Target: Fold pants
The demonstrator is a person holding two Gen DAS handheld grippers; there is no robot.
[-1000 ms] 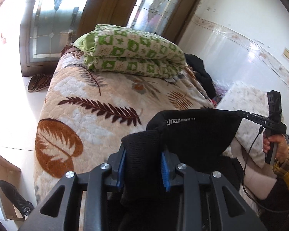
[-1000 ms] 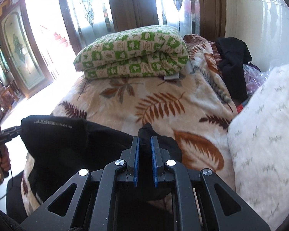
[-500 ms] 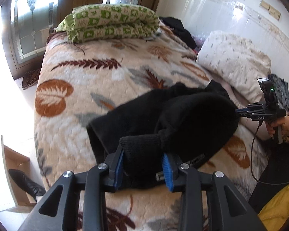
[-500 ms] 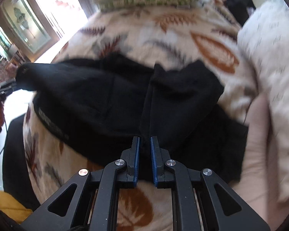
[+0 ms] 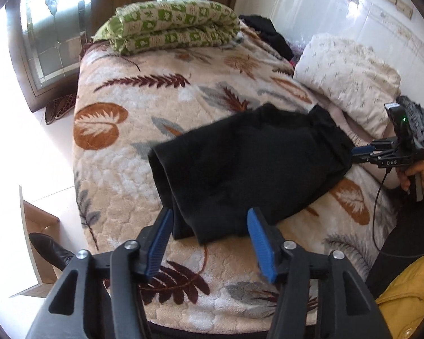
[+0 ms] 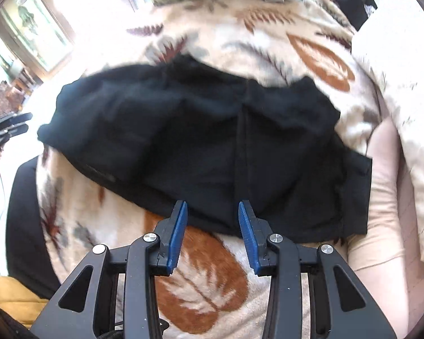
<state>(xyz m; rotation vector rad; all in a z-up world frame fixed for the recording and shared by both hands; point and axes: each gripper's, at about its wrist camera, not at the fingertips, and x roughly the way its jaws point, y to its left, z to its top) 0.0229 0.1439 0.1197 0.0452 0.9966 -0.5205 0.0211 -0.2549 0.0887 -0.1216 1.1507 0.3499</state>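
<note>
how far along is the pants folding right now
Done: the black pants lie doubled over in a short bundle on the leaf-print blanket. In hand: nothing. The left gripper and right gripper are both opening, blue pads clear of the cloth, which lies just past their tips. Left: the edges look uneven and rumpled, so probably some smoothing, perhaps one more fold.
</note>
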